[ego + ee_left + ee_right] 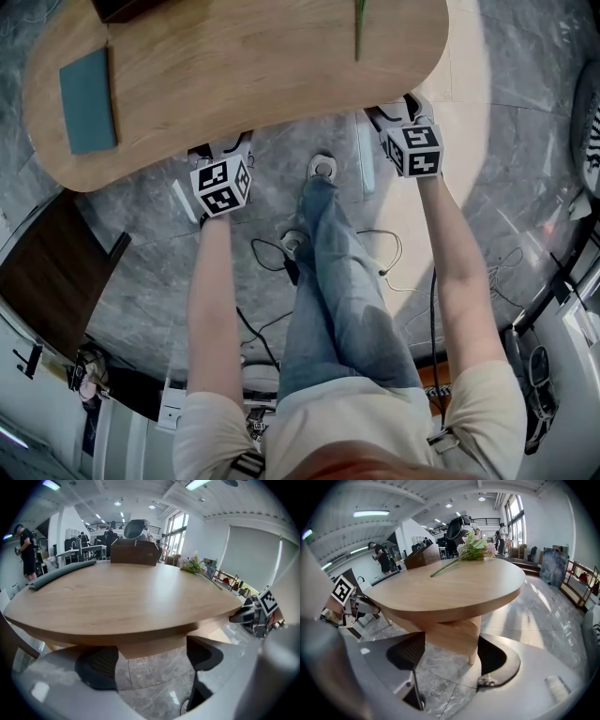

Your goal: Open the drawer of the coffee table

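The oval wooden coffee table [234,66] fills the top of the head view. Both grippers reach in at its near edge. My left gripper [223,150] is at the edge's left part and my right gripper [396,114] at its right part, their tips hidden under the top. In the left gripper view my left gripper [150,660] is open, with the pale drawer front [150,646] just beyond the jaws. In the right gripper view my right gripper [452,657] is wide open before the curved wooden drawer body [452,637]. The pads touch nothing.
On the table top lie a teal book [88,99], a dark wooden box [135,554] and a flower sprig [471,548]. A table leg [473,656] stands on the grey marble floor [159,244]. The person's crossed legs [333,272] and loose cables [272,253] are below the table. People stand far back.
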The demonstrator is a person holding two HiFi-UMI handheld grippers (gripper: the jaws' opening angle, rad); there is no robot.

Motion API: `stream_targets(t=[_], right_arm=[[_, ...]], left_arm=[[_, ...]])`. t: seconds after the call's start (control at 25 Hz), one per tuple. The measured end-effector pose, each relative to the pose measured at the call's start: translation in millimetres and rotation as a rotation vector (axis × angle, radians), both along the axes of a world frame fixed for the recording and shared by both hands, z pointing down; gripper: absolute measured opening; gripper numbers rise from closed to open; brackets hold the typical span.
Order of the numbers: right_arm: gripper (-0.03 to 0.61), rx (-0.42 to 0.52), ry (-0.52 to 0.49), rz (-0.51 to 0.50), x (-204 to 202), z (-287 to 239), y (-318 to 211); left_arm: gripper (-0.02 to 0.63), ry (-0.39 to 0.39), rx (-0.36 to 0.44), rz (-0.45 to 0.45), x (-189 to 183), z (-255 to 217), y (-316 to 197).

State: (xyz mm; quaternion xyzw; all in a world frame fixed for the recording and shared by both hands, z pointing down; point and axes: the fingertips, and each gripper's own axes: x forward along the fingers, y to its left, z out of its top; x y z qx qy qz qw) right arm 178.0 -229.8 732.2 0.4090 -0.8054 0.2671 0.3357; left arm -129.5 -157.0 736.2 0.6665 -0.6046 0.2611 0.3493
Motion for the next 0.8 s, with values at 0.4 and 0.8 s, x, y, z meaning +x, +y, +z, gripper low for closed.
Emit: stream_targets(t=[0.4,0.8], right_arm=[[0.348,-0.019,0.008,0.025,2.3,-0.9,10.0],[0.348,-0.047,0.019,0.033,10.3,-0.4,39.1]], left_arm=[[0.453,0.001,-0.011,-0.006,0.8,-1.0,8.2],[0.449,0.012,-0.023,-0.004,8.6,-1.5,37.0]])
